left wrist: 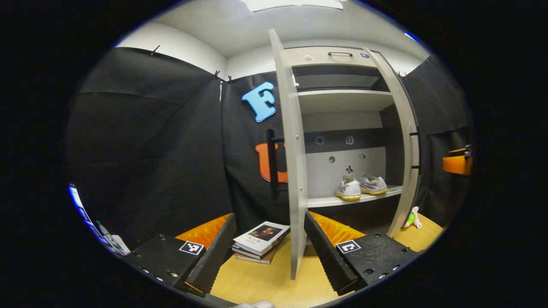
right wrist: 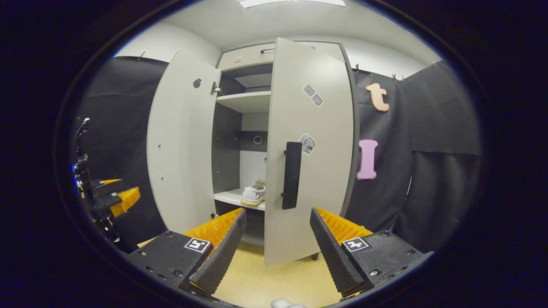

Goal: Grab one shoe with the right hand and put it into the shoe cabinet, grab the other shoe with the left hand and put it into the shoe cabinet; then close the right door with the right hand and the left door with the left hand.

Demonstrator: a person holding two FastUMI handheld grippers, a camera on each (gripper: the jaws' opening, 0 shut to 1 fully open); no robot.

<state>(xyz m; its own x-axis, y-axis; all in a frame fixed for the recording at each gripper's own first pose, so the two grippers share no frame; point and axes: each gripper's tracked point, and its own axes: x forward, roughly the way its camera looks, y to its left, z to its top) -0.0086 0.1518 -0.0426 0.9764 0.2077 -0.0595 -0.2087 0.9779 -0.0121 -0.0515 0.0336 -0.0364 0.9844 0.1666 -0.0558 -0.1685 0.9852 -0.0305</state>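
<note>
I am holding the left gripper (left wrist: 269,252) with its fingers spread wide and gripping nothing. In the left gripper view, going left to right, a stack of books (left wrist: 260,241) is lying on the yellow floor (left wrist: 252,282) between my two fingers, nearer the left one. Just right of the books, the left door (left wrist: 291,171) is standing edge-on between my fingers, open, with its dark handle (left wrist: 272,162) facing left. Beyond the right finger, the shoe cabinet (left wrist: 346,102) is showing its shelves, and both shoes are sitting side by side on the lower shelf (left wrist: 355,199): the left shoe (left wrist: 349,188) heel toward me, the right shoe (left wrist: 373,185) just beside it. Farther right, a small toy (left wrist: 412,218) is lying on the floor past the right door's edge (left wrist: 406,141).

I am also keeping the right gripper (right wrist: 278,252) open-fingered and empty. In the right gripper view, the other gripper is showing at the far left edge. Ahead of my left finger, one shoe is resting on the shelf inside the gap. Between my fingers, the right door (right wrist: 312,149) is standing partly open, its black handle (right wrist: 292,175) directly ahead.
</note>
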